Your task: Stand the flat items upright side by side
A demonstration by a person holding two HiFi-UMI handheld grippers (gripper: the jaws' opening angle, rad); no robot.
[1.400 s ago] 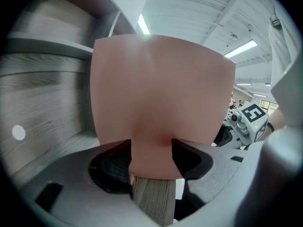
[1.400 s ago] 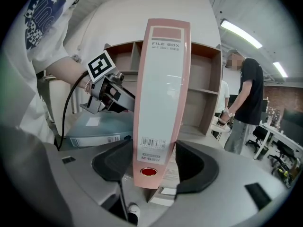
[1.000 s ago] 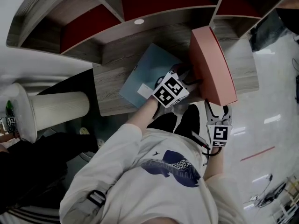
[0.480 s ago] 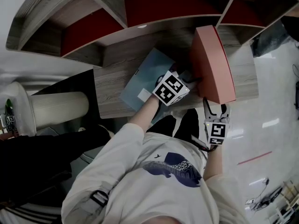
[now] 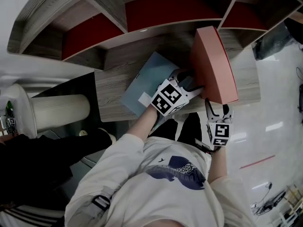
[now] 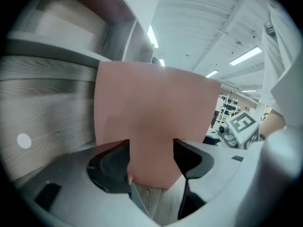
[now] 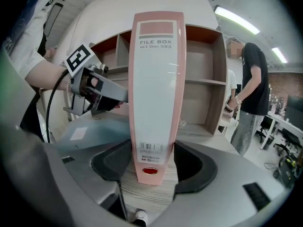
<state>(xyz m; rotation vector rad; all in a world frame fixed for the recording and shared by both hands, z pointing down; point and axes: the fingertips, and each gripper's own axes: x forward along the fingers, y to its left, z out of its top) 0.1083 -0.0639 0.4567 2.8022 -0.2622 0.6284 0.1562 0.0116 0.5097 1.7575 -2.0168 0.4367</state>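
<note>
A pink file box [image 5: 215, 65] stands upright on the wooden desk [image 5: 113, 86], spine toward me. My right gripper [image 5: 218, 109] is at its near end; in the right gripper view both pads sit flush on the two sides of the spine [image 7: 156, 79], so it is shut on the box. My left gripper [image 5: 189, 85] faces the box's broad left side [image 6: 151, 126]. Its jaws have just been opening and stand open, nothing pinched between them. A blue-grey file box [image 5: 144, 82] lies flat on the desk, left of the pink one and under my left arm.
Wooden shelving with red back panels [image 5: 156, 13] rises behind the desk. A white ribbed cylinder [image 5: 57, 110] lies left of the desk. A person in a dark shirt [image 7: 251, 89] stands to the right. The desk's right edge is close beside the pink box.
My left gripper has drawn back a little from the pink box, toward me and to the left. The pink box stays upright with the right gripper at its spine.
</note>
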